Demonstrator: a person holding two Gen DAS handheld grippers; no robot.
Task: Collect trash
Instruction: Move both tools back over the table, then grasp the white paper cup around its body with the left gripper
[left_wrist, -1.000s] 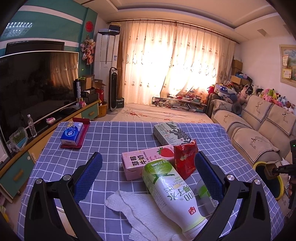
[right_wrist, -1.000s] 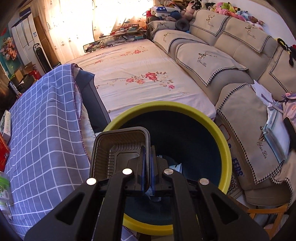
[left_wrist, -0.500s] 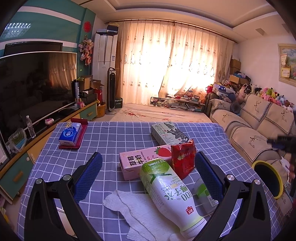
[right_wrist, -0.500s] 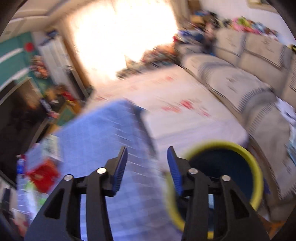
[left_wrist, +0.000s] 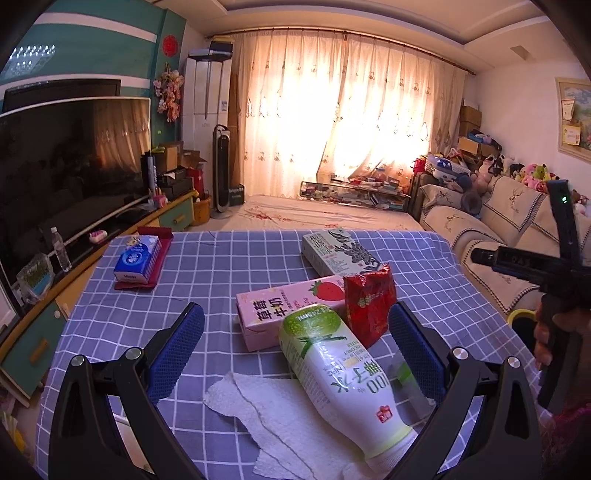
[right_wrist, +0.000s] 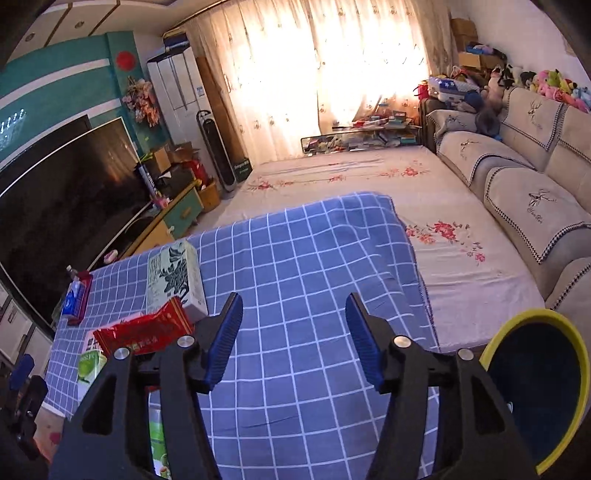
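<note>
Jaws spread wide, empty, on left gripper (left_wrist: 295, 354) and right gripper (right_wrist: 294, 338). One coconut-water bottle (left_wrist: 340, 373) lies on checked cloth (left_wrist: 229, 269) between left fingers, long axis near-to-far, cap end nearest, atop one paper towel (left_wrist: 273, 417). Beyond: two cartons, pink (left_wrist: 284, 314) and white (left_wrist: 340, 254); one red packet (left_wrist: 369, 302). Yellow-rimmed bin (right_wrist: 535, 391) off table's right edge

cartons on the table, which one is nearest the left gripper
The pink strawberry milk carton, lying just ahead of the open left gripper; the white-and-green carton lies farther back.
</note>
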